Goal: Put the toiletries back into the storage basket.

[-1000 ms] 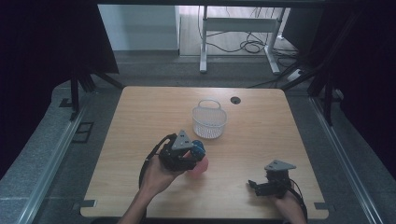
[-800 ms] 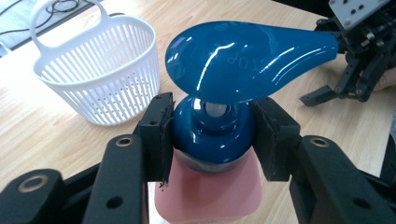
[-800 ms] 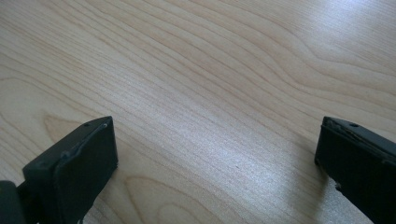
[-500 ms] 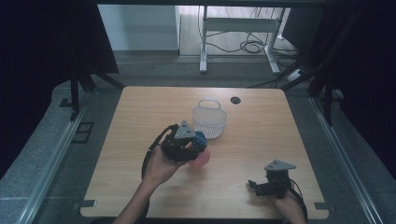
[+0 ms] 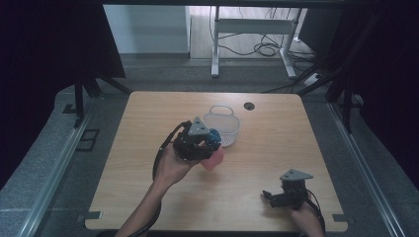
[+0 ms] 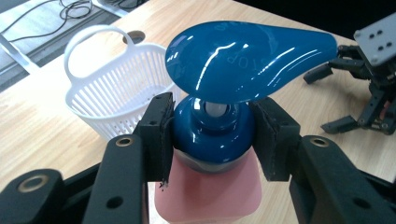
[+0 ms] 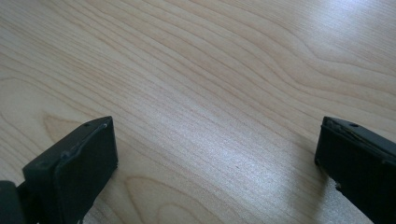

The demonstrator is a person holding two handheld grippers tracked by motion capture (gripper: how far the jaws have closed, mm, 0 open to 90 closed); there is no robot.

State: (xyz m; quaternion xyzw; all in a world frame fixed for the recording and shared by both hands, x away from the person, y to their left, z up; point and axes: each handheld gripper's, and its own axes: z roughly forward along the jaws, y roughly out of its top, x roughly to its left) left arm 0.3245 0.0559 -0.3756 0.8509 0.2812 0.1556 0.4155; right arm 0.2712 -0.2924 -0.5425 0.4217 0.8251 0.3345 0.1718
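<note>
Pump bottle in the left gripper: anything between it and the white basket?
Nothing visible. The left gripper clamps the pump bottle by its blue collar, and bare table separates it from the white basket.

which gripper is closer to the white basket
Left. The left gripper, clamped on the pink pump bottle, sits just beside the white basket; the right gripper rests open near the table's near right corner.

Wooden table (image 5: 148,197), dark curtains (image 5: 49,49)
</note>
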